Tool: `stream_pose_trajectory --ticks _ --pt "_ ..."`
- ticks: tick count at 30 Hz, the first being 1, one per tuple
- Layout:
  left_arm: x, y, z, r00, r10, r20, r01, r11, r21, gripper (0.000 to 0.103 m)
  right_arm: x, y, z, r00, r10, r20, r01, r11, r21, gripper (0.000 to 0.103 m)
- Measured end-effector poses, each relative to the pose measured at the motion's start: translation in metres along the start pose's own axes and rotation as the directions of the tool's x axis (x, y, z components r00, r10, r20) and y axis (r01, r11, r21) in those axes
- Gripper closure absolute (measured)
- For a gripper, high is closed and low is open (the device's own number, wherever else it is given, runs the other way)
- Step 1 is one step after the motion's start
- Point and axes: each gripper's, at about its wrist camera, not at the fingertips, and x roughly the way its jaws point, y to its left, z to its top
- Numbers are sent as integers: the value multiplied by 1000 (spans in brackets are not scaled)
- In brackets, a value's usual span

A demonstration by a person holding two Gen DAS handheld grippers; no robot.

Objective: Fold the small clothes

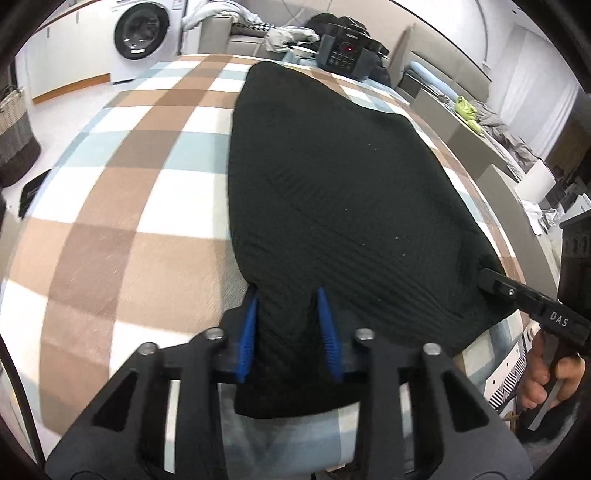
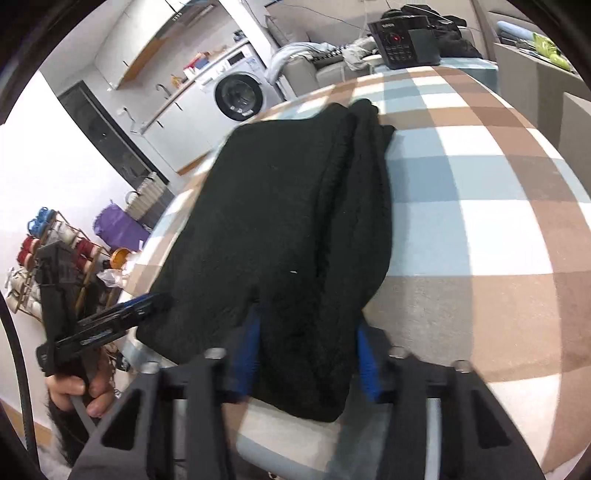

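Observation:
A black knitted garment (image 1: 332, 177) lies folded lengthwise on the checked cloth, running away from me. Its near hem fills the gap between the blue pads of my left gripper (image 1: 288, 291), which is shut on the near left corner. In the right wrist view the same garment (image 2: 280, 206) shows a doubled layer along its right side. My right gripper (image 2: 306, 317) is shut on the near right corner, fabric bunched between its pads. Each gripper also shows in the other's view: the right gripper (image 1: 491, 280) at the hem's right end, the left gripper (image 2: 147, 304) at its left end.
The table wears a brown, white and blue checked blanket (image 1: 140, 206). A black keypad device (image 1: 343, 55) stands at its far end. Beyond are a washing machine (image 1: 138, 33), a woven basket (image 1: 14, 122) on the floor and grey sofas with clothes. A person's hand (image 2: 74, 391) holds the left gripper's handle.

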Motion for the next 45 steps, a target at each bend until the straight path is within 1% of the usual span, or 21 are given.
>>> stream_pose_trajectory --ticks 5,8,11,14,18,22,23,24,26,27,28,30,31,32,33,35,37,38,40,42,45 --pt "20 -4 27 1000 3 10 -3 1000 23 79 11 -1 15 999 -27 18 26 999 23 70" --pt "37 -4 54 1000 8 19 -9 999 34 79 23 -4 33 998 -58 36 55 997 59 70" --pt "50 -4 80 999 22 39 -23 999 32 79 34 -4 51 995 -85 56 81 995 62 70" --pt "65 0 102 998 34 45 -35 999 29 79 47 -9 67 993 -92 74 85 992 91 70" --pt "72 3 113 998 38 51 -40 998 39 79 52 -10 78 992 -100 77 94 992 85 69" --pt "60 1 109 996 65 69 -69 996 59 77 42 -5 79 987 -132 87 128 991 50 63" --pt "57 1 108 995 69 77 -73 995 62 76 37 -3 80 984 -144 102 141 989 34 62" --pt "50 1 106 993 68 93 -74 995 65 71 33 -2 80 982 -150 115 149 989 22 59" --pt "36 1 102 991 57 125 -65 996 66 57 19 0 80 974 -166 151 170 985 -17 48" --pt "28 1 100 988 60 144 -71 995 67 43 12 3 79 971 -173 167 183 982 -43 34" --pt "20 -1 97 985 66 162 -78 994 70 37 8 6 79 968 -176 180 190 980 -62 20" --pt "4 -4 93 975 60 213 -81 993 87 35 -5 11 77 961 -165 222 191 976 -104 10" --pt "-3 -6 91 970 59 234 -84 992 97 26 -10 14 76 958 -157 240 190 974 -124 6" --pt "-10 -8 89 966 63 252 -91 991 102 21 -16 17 74 955 -149 258 191 970 -147 3" --pt "-17 -9 87 956 66 284 -101 989 109 17 -20 20 73 952 -144 272 193 968 -162 0" --pt "-30 -13 81 938 60 341 -109 986 127 15 -29 23 69 944 -124 305 187 964 -187 0" --pt "-40 -16 77 930 55 362 -112 984 138 3 -34 24 68 942 -102 320 173 964 -203 0" --pt "-42 -16 75 926 50 374 -110 984 142 1 -36 25 67 940 -90 329 166 963 -210 0" --pt "-47 -17 70 912 46 407 -115 983 146 1 -38 28 65 936 -82 343 169 958 -230 0" --pt "-49 -18 66 902 52 428 -126 981 146 1 -39 29 62 927 -84 366 185 951 -250 0" --pt "-47 -20 62 901 58 430 -134 979 150 1 -41 29 57 923 -67 379 180 946 -269 0"
